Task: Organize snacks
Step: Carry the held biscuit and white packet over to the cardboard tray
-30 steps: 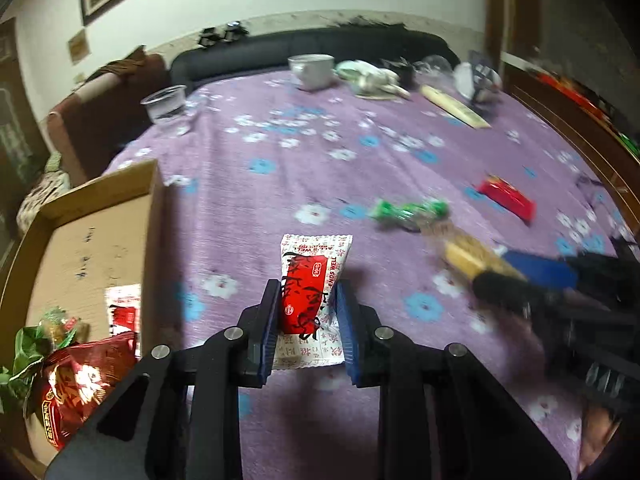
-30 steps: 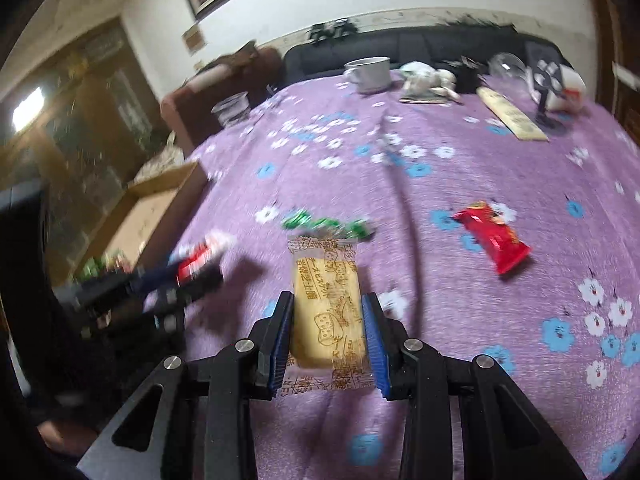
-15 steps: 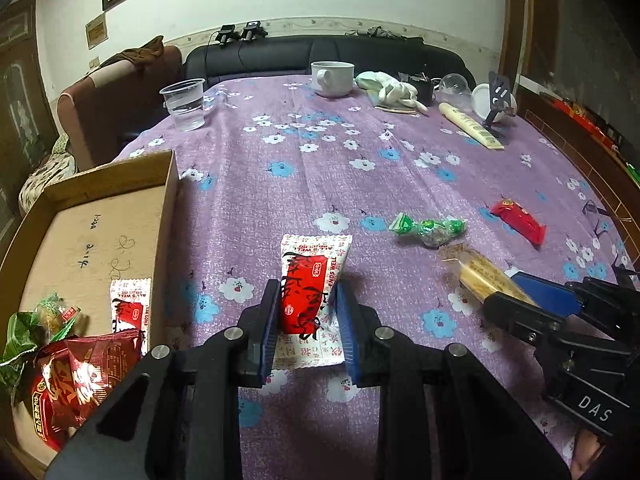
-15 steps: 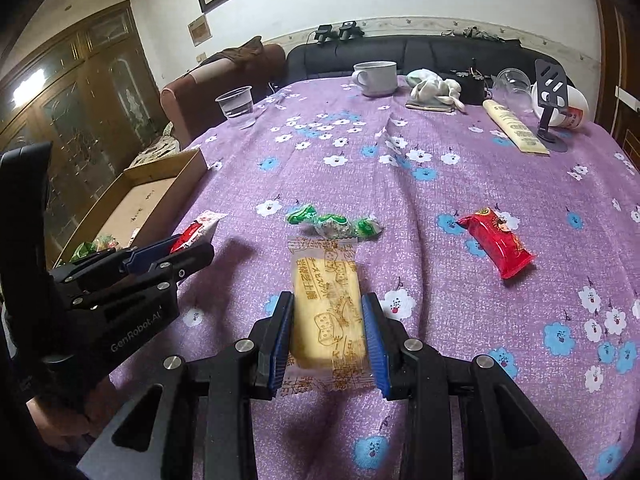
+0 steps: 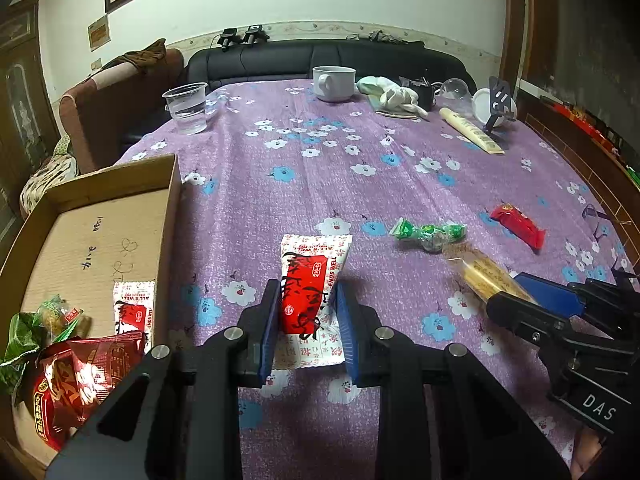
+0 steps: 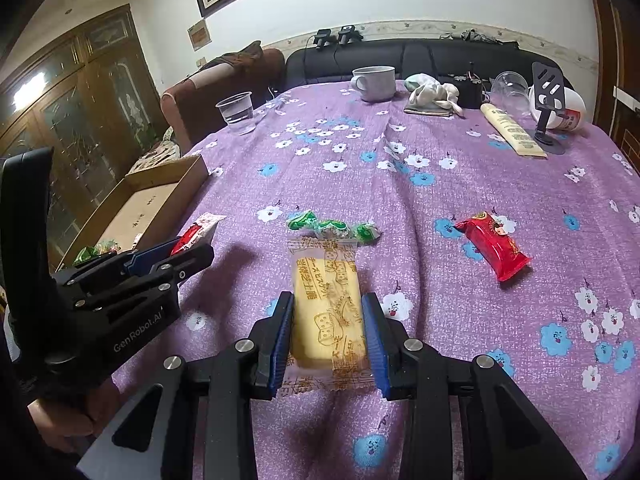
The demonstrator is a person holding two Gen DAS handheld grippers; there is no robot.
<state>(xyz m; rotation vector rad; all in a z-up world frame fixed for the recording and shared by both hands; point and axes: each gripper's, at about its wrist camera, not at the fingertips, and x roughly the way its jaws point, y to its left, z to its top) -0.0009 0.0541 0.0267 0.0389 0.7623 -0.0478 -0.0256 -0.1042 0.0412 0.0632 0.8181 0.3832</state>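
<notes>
Cardboard box (image 5: pixel 100 200) was the goal: right of it, a red-and-white packet (image 5: pixel 310 280) was clamped by the left gripper (image 5: pixel 308 320), a yellow biscuit (image 6: pixel 328 304) by the right gripper (image 6: pixel 330 332), carrying judged next.

Leaving open purple tablecloth (image 5: pixel 280 200) ahead of both grippers up to mid-table. Blocking the left edge: cardboard box (image 5: pixel 174 216) wall. Lying in the right-hand path: green candy (image 6: pixel 332 229) and red packet (image 6: pixel 494 246). Crowding the far edge: plastic cup (image 5: pixel 187 108), mug (image 5: pixel 334 83).
</notes>
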